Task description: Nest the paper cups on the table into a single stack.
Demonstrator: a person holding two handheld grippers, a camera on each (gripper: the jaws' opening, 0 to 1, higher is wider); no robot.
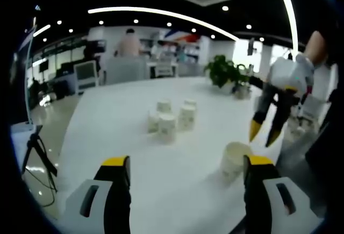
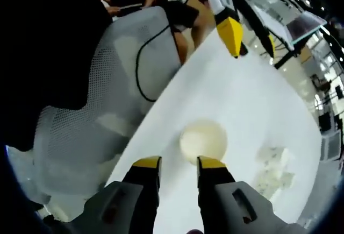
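Fingers: left gripper [image 1: 185,164] spread wide, right gripper [image 2: 179,164] narrowly parted, both empty | round paper cup [image 2: 202,141] upright beside right tips | cup cluster [image 1: 171,118] beyond it, smooth white table [image 1: 123,115]

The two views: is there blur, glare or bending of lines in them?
Left gripper view: the ceiling light strips bend into arcs from the fisheye, and the far paper cups look soft. Right gripper view: the white table is bright and washed out, and the cups at the right are blurred; the near cup is clearer.
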